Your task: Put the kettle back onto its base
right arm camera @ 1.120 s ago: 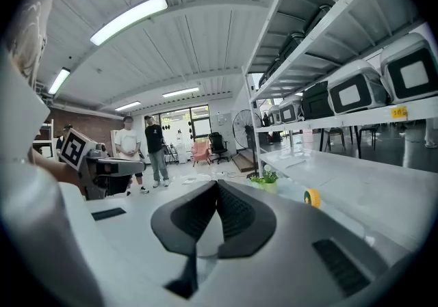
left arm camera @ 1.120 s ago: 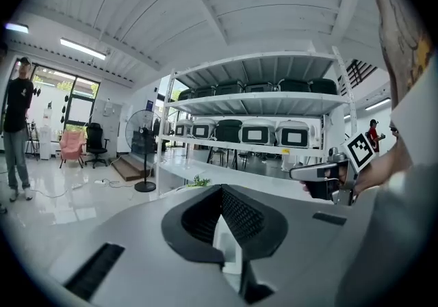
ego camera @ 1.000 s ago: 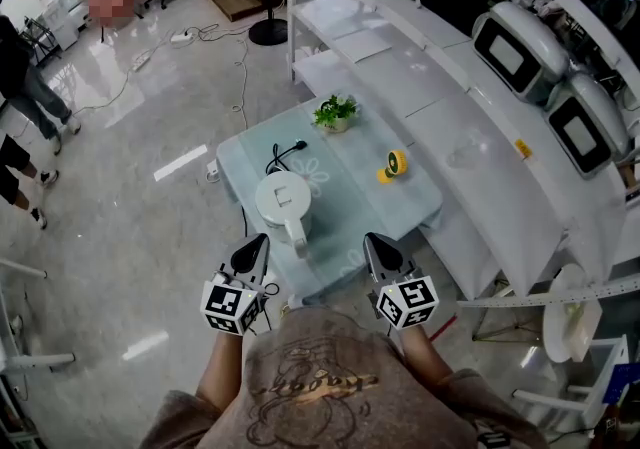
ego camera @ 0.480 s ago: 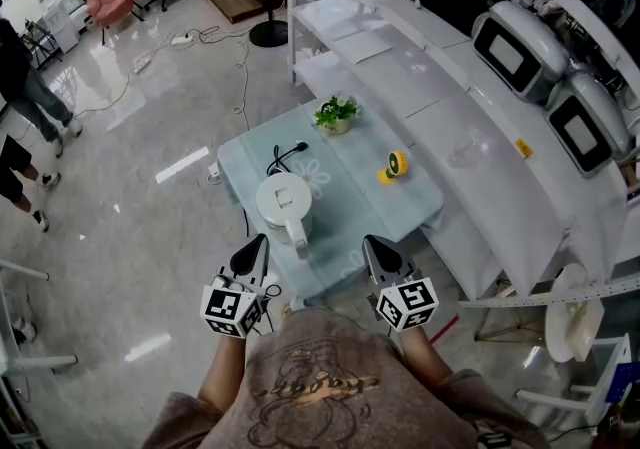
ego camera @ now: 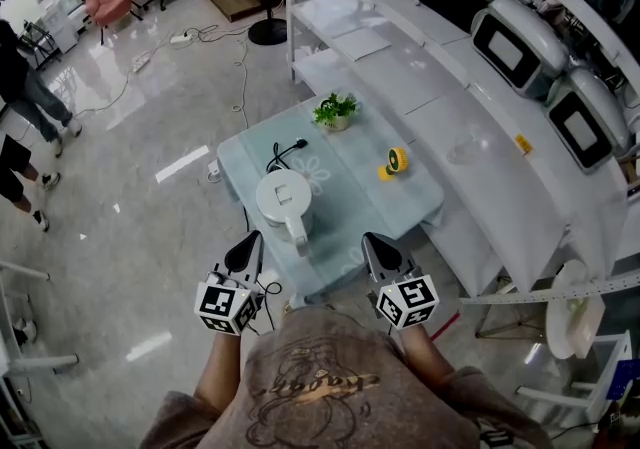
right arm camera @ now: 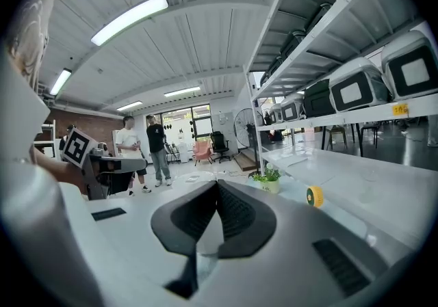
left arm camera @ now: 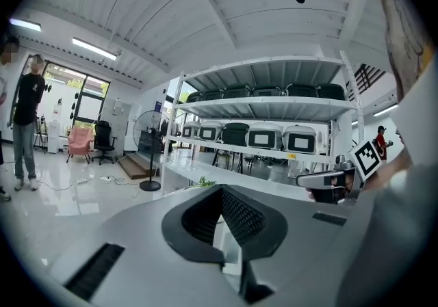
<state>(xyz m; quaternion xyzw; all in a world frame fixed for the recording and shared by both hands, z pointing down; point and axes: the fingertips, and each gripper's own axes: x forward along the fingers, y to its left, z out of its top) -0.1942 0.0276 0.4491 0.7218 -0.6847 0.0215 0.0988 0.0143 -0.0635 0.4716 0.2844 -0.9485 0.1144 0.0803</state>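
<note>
A white kettle (ego camera: 281,201) stands on the pale green table (ego camera: 405,199), its handle (ego camera: 298,235) turned toward me. A black cord (ego camera: 284,151) lies just behind it. Whatever is under the kettle is hidden from above. My left gripper (ego camera: 249,241) hovers at the table's near edge, just left of the handle and not touching it. Its jaws meet at the tips (left arm camera: 222,190) with nothing between them. Right of the kettle, over the near edge, my right gripper (ego camera: 371,241) is also shut and holds nothing (right arm camera: 217,184).
A small potted plant (ego camera: 335,112) sits at the table's far edge and a yellow tape roll (ego camera: 393,164) lies at its right. White shelving (ego camera: 470,127) with machines runs along the right. People (ego camera: 22,72), a fan base (ego camera: 268,32) and floor cables (ego camera: 215,32) are at the left and back.
My left gripper has shifted slightly to the left. The right gripper and the kettle have not moved.
</note>
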